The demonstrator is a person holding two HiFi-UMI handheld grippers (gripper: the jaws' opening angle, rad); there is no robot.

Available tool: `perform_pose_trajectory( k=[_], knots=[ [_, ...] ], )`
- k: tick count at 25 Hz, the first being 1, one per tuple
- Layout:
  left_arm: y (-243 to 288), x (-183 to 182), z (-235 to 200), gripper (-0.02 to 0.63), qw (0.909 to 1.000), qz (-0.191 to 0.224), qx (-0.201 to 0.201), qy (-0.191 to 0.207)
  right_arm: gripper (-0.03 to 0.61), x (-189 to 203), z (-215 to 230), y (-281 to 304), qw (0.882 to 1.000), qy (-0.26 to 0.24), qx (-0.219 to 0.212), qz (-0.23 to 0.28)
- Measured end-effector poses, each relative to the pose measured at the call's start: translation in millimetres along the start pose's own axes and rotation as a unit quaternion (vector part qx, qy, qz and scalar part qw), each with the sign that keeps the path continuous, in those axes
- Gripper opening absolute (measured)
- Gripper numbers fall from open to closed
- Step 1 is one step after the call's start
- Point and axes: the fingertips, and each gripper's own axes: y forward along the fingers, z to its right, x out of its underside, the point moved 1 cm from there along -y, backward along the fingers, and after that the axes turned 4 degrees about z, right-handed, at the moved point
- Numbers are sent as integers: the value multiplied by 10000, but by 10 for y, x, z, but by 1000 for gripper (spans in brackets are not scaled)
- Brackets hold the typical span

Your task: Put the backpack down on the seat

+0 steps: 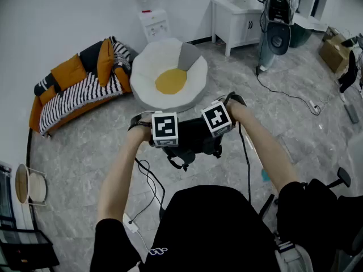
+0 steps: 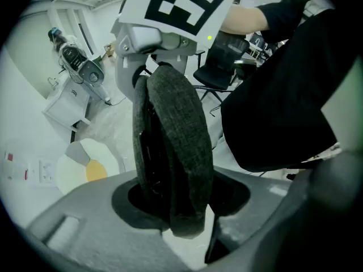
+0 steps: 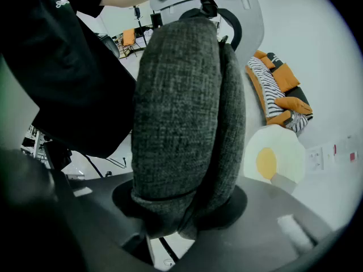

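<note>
A dark grey backpack (image 1: 191,141) hangs in the air in front of the person, over the grey floor. My left gripper (image 1: 165,131) and right gripper (image 1: 217,119) hold it side by side from above. In the left gripper view a padded grey strap (image 2: 177,146) fills my left gripper (image 2: 182,222). The right gripper view shows a thick grey padded part (image 3: 180,123) clamped in my right gripper (image 3: 173,225). The seat, a round white cushion with a yellow centre (image 1: 169,73), lies on the floor beyond the backpack, apart from it.
A striped orange and black sofa (image 1: 76,86) stands left of the seat. A white water dispenser (image 1: 153,16) and a white cabinet (image 1: 238,21) line the far wall. Cables (image 1: 148,180) trail on the floor near the person. An office chair (image 1: 332,197) stands at the right.
</note>
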Motion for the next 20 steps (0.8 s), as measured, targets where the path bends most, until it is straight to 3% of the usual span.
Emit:
perform_pose_trajectory(
  k=[20],
  knots=[
    [73,-83,-147,216,9999,-85,125,-44,204,214,50,98,9996,49,-268,100]
  ],
)
